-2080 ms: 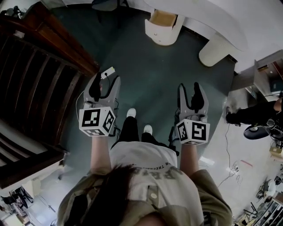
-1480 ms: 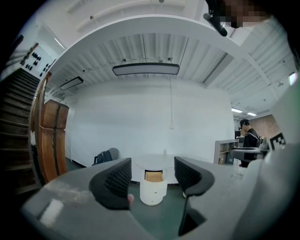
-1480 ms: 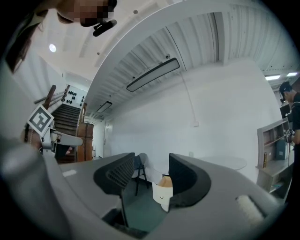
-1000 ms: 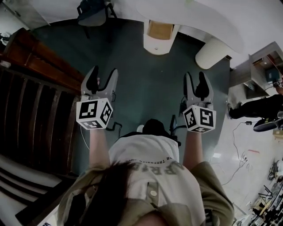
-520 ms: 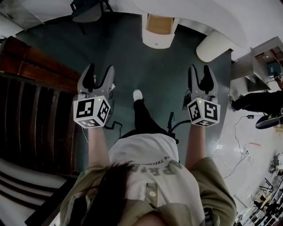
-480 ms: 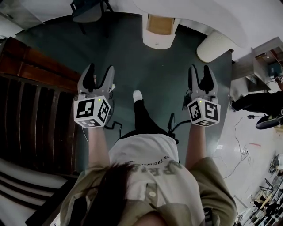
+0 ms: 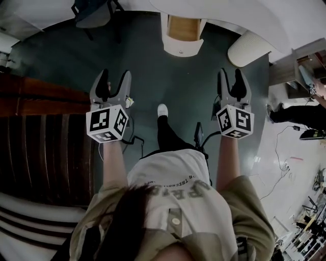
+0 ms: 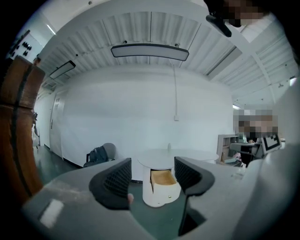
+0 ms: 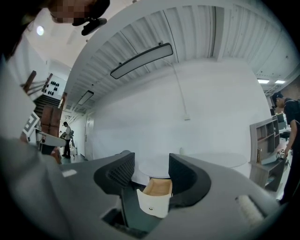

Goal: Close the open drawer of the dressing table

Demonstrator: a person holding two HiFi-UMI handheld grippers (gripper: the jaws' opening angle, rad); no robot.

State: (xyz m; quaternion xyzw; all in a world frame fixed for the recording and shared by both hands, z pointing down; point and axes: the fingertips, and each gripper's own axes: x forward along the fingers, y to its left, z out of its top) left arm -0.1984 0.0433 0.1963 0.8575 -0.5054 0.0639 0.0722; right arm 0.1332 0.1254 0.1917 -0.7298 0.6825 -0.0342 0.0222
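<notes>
The white dressing table (image 7: pixel 219 12) stands at the top of the head view, its drawer (image 7: pixel 181 36) pulled out with a pale wooden inside and a small knob on the rounded front. Both grippers hover over the dark green floor, well short of it. My left gripper (image 7: pixel 111 80) is open and empty. My right gripper (image 7: pixel 234 79) is open and empty too. The left gripper view has the drawer (image 8: pixel 162 185) ahead between the jaws (image 8: pixel 152 176). In the right gripper view the drawer (image 9: pixel 154 200) shows low between the jaws (image 9: pixel 151 172).
A dark wooden staircase (image 7: pixel 41 137) runs along the left. A round white stool (image 7: pixel 248 47) stands right of the drawer and a grey chair (image 7: pixel 93 15) at the top left. Cables (image 7: pixel 285 153) trail on the pale floor at right, where another person (image 7: pixel 300 113) stands.
I have walked toward the dressing table: the drawer sits higher and nearer in the head view. Both grippers came forward with me and stay open.
</notes>
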